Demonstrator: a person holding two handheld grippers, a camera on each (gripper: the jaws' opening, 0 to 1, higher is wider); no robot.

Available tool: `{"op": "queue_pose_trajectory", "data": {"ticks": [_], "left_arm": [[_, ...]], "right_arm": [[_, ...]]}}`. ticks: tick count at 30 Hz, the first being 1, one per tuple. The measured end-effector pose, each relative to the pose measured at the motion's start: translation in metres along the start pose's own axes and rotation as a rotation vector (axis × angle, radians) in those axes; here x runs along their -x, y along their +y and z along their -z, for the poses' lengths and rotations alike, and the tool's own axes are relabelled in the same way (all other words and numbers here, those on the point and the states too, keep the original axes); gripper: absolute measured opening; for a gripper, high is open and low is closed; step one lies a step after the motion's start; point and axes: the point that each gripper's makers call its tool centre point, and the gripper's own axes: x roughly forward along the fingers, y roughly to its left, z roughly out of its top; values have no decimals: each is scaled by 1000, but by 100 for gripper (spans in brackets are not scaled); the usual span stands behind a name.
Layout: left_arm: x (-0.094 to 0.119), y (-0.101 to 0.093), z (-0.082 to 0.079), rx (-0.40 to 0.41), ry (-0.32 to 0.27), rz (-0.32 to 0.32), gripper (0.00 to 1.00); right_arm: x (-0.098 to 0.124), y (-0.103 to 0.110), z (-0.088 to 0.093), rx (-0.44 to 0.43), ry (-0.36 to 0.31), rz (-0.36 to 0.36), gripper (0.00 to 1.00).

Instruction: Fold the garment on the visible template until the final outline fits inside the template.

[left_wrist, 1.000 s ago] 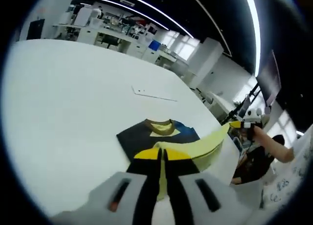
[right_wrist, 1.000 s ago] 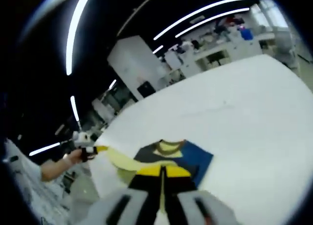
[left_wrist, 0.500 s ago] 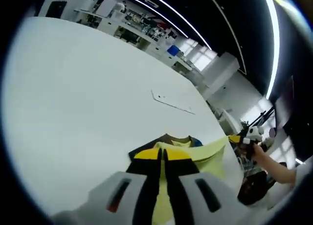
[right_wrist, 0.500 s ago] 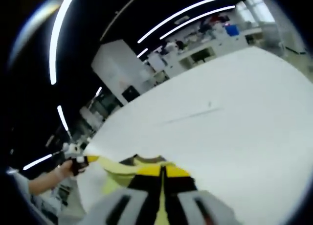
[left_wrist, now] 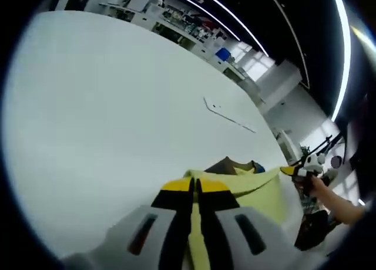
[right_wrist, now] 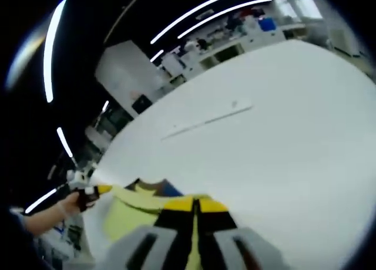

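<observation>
The garment (left_wrist: 258, 191) is a dark shirt with a brown collar (left_wrist: 230, 164), a blue patch and a pale yellow inside. My left gripper (left_wrist: 195, 186) is shut on one corner of its lifted hem. The yellow inside stretches taut to the right gripper (left_wrist: 294, 171), which a hand holds at the right. In the right gripper view, my right gripper (right_wrist: 195, 206) is shut on the other hem corner of the garment (right_wrist: 126, 214). The left gripper (right_wrist: 96, 190) pinches the cloth at the far left. A faint template outline (left_wrist: 229, 114) (right_wrist: 205, 121) lies farther out on the white table.
The white table (left_wrist: 100, 105) (right_wrist: 294, 135) spreads wide beyond the garment. Its edge (left_wrist: 276, 144) runs close to the right of the shirt. Desks, shelves and ceiling light strips stand in the room behind. A person's forearm (right_wrist: 38, 217) reaches in from the left.
Both grippers have carried the yellow hem up and forward over the shirt toward the collar. The yellow inside now hides most of the dark front and blue patch.
</observation>
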Motion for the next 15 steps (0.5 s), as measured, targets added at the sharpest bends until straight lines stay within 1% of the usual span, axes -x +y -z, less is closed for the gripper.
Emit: {"op": "queue_pose_trajectory", "data": {"ticks": [4,6,8,10,12,13,14,15], "left_arm": [[-4,5,6,-25,14,-8,0],[-5,5,8,-53,23,10,0],[-5,5,9,-65,22,16,0],[-5,7,7,-71,20,27,1],[-3,4,7,-84,16,50,2],[-2,3,7,-87,19,64,6],[-2,1,7,-93,19,72,10],[-1,-2,8,-108,21,91,14]], "right_arm": [[-3,-3,2,-10,5,-5,0],[-3,-2,4,20,2,-25,0],[-3,0,7,33,9,-29,0],[-3,1,10,64,12,-41,0],[-3,1,12,89,17,-46,0],[-3,3,13,98,17,-60,5],[-2,5,15,99,18,-65,12],[-1,9,18,111,29,-80,16]]}}
